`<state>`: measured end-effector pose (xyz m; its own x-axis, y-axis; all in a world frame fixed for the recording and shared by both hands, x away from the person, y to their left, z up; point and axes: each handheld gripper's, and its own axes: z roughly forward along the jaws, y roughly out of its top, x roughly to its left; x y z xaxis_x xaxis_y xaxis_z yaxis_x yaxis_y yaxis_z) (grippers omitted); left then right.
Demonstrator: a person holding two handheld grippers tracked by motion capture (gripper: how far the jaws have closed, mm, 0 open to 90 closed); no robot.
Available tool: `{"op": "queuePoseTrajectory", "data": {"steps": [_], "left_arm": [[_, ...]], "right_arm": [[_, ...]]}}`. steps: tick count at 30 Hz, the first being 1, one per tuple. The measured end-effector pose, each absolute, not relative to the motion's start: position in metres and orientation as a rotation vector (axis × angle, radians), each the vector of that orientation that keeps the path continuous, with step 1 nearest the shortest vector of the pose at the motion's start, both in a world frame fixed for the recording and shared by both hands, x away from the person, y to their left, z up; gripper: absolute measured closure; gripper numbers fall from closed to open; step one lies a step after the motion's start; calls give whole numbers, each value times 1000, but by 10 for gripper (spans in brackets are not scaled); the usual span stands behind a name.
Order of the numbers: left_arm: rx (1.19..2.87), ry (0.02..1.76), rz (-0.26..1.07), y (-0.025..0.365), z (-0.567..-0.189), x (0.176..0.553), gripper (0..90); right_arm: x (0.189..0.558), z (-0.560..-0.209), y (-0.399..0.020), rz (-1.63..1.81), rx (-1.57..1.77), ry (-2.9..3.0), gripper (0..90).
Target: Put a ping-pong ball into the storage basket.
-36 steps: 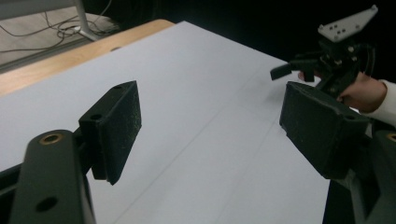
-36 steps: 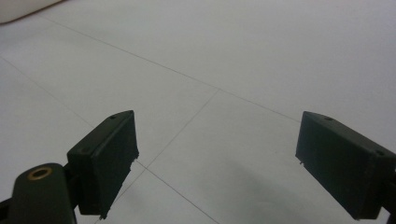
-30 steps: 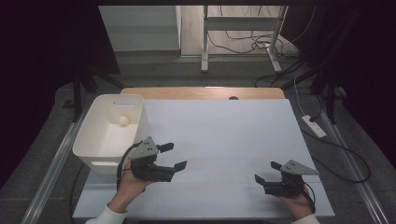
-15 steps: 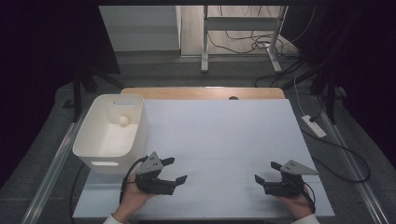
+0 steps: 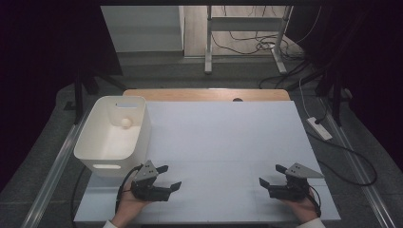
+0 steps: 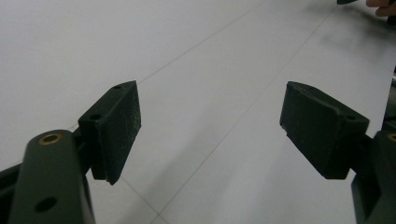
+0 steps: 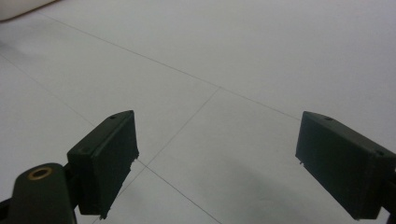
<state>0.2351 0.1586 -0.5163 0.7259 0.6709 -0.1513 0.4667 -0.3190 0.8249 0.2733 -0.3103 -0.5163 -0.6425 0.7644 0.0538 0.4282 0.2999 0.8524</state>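
One white bin (image 5: 114, 137), one small pale ball (image 5: 126, 123) and two grippers are on view. The ball lies inside the bin, at its far end, close against the far wall. The bin stands on the white bench (image 5: 223, 142) at the bench's left edge.

The left gripper (image 5: 168, 178) sits just in front of the bin's near wall, a little to the right of the handle slot, held low over the bench. Its fingers (image 6: 114, 128) are spread wide with bare bench surface between them; the ball is well apart from them, the whole length of the bin away. The right gripper (image 5: 271, 175) is well apart from the bin, near the bench's near right corner; its fingers (image 7: 105, 158) are also spread wide, pinching nothing.

From the bin's right wall, open bench runs all the way to the right edge and up to the wooden strip (image 5: 209, 94) along the far edge.
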Motion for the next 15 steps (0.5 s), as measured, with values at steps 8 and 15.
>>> {"op": "queuePoseTrajectory", "data": {"steps": [8,15], "left_arm": [[1955,890,266,166,-520,235,216],[1954,882,268,166,-520,235,215]], "right_arm": [[273,-516,-311,1282,1072,2209,130],[272,-516,-312,1284,1071,2206,130]]}}
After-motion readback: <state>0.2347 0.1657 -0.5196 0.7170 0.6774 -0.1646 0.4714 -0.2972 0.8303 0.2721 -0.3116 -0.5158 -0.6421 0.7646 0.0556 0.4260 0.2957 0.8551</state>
